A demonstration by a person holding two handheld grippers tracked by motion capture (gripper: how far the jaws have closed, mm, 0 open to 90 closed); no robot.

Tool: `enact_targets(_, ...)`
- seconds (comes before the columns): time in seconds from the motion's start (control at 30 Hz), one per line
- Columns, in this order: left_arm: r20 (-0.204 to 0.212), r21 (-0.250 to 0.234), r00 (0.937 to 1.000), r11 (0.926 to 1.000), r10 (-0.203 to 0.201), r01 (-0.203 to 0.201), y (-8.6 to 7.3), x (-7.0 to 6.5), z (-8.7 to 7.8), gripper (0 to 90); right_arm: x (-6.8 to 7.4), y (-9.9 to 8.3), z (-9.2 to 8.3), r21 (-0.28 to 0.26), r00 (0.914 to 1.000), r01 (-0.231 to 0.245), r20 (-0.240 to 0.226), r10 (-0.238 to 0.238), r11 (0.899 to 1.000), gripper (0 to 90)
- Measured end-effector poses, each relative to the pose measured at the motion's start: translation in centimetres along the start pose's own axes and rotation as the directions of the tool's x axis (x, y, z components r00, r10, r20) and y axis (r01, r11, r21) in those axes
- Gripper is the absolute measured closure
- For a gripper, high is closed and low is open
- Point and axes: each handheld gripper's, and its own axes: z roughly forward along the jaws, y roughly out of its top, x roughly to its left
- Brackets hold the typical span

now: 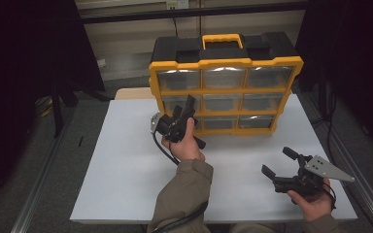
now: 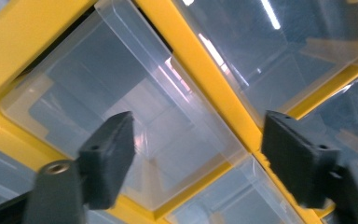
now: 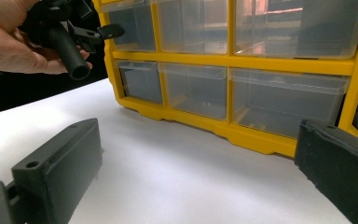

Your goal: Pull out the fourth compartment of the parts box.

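High view: left gripper at middle-left drawer of organizer, jaws apart, nothing gripped.
Right gripper: jaws apart, empty, over table.

Yellow-framed plastic drawer cabinet: glossy frame, matt black top. Clear plastic drawers: smooth, reflective. White table top: matt, smooth. Black gripper pads: matt, finely grained.

left gripper fingertips hiding part of middle-left drawer, organiser cropped on all sides, drawer contents indiscernible
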Motion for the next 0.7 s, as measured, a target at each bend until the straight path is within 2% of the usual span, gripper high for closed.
enact_targets(0.07, 0.006, -0.003, 0.9993, 0.9993, -0.038, 0.038, -0.1, -0.1, 0.1, 30.0, 0.0, 0.0, 0.0, 0.001, 1.0, 0.0, 0.0, 0.0, 1.0, 0.6)
enact_targets(0.1, 0.012, -0.026, 0.9979, 0.9976, -0.064, 0.064, -0.2, -0.3, 0.2, 32.4, 0.0, 0.0, 0.0, 0.0, 1.0, 0.0, 0.0, 0.0, 1.0, 0.6)
enact_targets(0.13, 0.014, -0.014, 0.9992, 0.9992, -0.038, 0.038, -0.3, -0.2, 0.1, 35.5, 0.0, 0.0, 0.0, 0.0, 1.0, 0.0, 0.0, 0.0, 1.0, 0.7)
enact_targets(0.17, 0.016, -0.024, 0.999, 0.9988, -0.042, 0.042, -0.3, -0.3, 0.1, 39.0, 0.0, 0.0, 0.0, 0.001, 1.0, 0.0, 0.0, 0.0, 1.0, 0.7)
enact_targets(0.2, 0.032, -0.041, 0.9983, 0.998, -0.048, 0.049, -0.4, -0.2, 0.2, 44.4, 0.0, 0.0, 0.0, 0.002, 1.0, 0.0, 0.0, 0.0, 1.0, 0.7)
enact_targets(0.27, 0.039, -0.05, 0.9947, 0.9941, -0.095, 0.097, -0.6, -0.3, 0.3, 50.0, 0.0, 0.0, 0.0, 0.001, 1.0, 0.001, -0.004, -0.001, 1.0, 0.9)
enact_targets(0.37, 0.052, -0.05, 0.9925, 0.9923, -0.111, 0.113, -0.8, -0.3, 0.4, 56.0, 0.0, 0.0, 0.0, 0.001, 1.0, 0.0, -0.001, 0.0, 1.0, 0.9)
enact_targets(0.4, 0.061, -0.058, 0.9851, 0.9847, -0.161, 0.164, -0.9, -0.3, 0.5, 56.8, 0.0, 0.0, 0.0, 0.002, 1.0, 0.0, -0.001, 0.0, 1.0, 0.9)
enact_targets(0.43, 0.066, -0.064, 0.982, 0.9813, -0.177, 0.181, -1.0, -0.4, 0.6, 57.8, 0.0, 0.0, 0.0, 0.0, 1.0, 0.0, -0.003, 0.0, 1.0, 0.9)
enact_targets(0.47, 0.073, -0.054, 0.9835, 0.984, -0.166, 0.17, -1.0, -0.3, 0.6, 59.1, 0.0, 0.0, 0.0, -0.002, 1.0, 0.003, -0.004, -0.003, 1.0, 0.9)
enact_targets(0.53, 0.079, -0.047, 0.983, 0.9843, -0.166, 0.17, -1.0, -0.2, 0.6, 61.9, 0.0, 0.0, 0.0, 0.001, 1.0, 0.0, -0.001, 0.0, 1.0, 0.9)
enact_targets(0.57, 0.08, -0.053, 0.9757, 0.9766, -0.204, 0.208, -1.0, -0.3, 0.6, 62.4, 0.0, 0.0, 0.0, 0.001, 1.0, 0.0, -0.001, 0.0, 1.0, 0.9)
enact_targets(0.63, 0.08, -0.054, 0.9743, 0.9751, -0.211, 0.215, -1.0, -0.2, 0.6, 63.1, 0.0, 0.0, 0.0, 0.001, 1.0, 0.0, -0.001, 0.0, 1.0, 0.9)
enact_targets(0.67, 0.084, -0.051, 0.9693, 0.9705, -0.231, 0.236, -1.1, 0.0, 0.6, 65.3, 0.0, 0.0, 0.0, 0.001, 1.0, 0.0, -0.005, 0.0, 1.0, 0.9)
enact_targets(0.7, 0.084, -0.051, 0.9693, 0.9705, -0.231, 0.236, -1.1, 0.0, 0.6, 65.8, 0.0, 0.0, 0.0, 0.001, 1.0, 0.0, -0.005, 0.0, 1.0, 0.9)
